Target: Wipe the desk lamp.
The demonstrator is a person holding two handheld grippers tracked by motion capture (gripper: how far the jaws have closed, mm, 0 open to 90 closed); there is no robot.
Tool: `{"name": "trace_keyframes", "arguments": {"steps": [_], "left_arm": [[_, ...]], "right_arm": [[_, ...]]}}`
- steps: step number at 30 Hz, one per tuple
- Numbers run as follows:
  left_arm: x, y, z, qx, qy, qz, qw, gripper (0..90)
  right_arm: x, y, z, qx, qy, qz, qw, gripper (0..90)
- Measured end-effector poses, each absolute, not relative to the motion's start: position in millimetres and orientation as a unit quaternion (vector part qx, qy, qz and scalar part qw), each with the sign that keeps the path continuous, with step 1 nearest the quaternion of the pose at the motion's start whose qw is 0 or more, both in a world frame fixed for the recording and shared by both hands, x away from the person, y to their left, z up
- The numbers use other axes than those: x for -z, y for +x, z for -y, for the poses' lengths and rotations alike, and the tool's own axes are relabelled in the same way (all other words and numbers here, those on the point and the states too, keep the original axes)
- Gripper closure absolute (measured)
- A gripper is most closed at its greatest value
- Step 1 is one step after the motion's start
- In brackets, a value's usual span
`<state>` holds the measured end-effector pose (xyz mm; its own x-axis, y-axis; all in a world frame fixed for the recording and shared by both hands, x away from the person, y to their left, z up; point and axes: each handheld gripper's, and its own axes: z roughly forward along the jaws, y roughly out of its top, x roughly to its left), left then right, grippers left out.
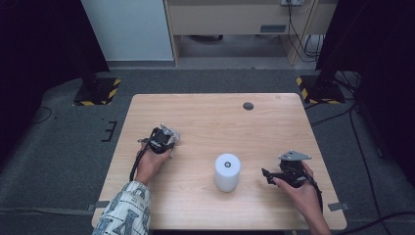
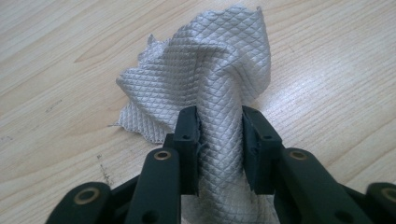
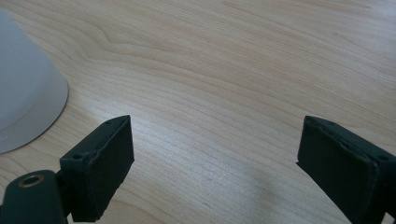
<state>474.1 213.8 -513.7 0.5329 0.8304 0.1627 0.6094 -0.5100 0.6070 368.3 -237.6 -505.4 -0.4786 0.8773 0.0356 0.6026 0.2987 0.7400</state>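
Observation:
A grey quilted cloth (image 2: 205, 70) lies bunched on the wooden table (image 1: 210, 112), one twisted fold rising between the jaws of my left gripper (image 2: 219, 140), which is shut on it. From above, that gripper (image 1: 169, 138) sits at the table's left middle with the cloth (image 1: 175, 137) at its tip. A white cylinder (image 1: 227, 171) stands upright near the front centre. To its right my right gripper (image 1: 266, 175) points toward it, open with nothing between its jaws. In the right gripper view the cylinder (image 3: 23, 102) sits at the left, beyond the open gripper (image 3: 215, 158).
A dark round grommet (image 1: 248, 105) is set in the table near its far edge. Black stands with striped bases (image 1: 98, 90) rest on the floor beyond both far corners, and cables trail at the right.

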Motion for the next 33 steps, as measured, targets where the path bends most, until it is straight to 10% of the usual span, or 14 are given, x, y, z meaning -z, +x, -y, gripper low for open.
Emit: {"name": "trace_keyframes", "arguments": {"steps": [5, 10, 33], "left_arm": [[514, 474, -213, -0.232, 0.825, -0.444, 0.260, 23.0], [502, 463, -216, -0.233, 0.802, -0.451, 0.315, 4.3], [483, 414, -223, -0.216, 0.810, -0.413, 0.356, 4.1]], "right_arm": [[505, 369, 237, -0.358, 0.471, -0.783, 0.192, 10.7], [506, 369, 236, -0.355, 0.470, -0.785, 0.194, 10.5], [507, 369, 235, -0.351, 0.470, -0.787, 0.191, 9.8]]}}
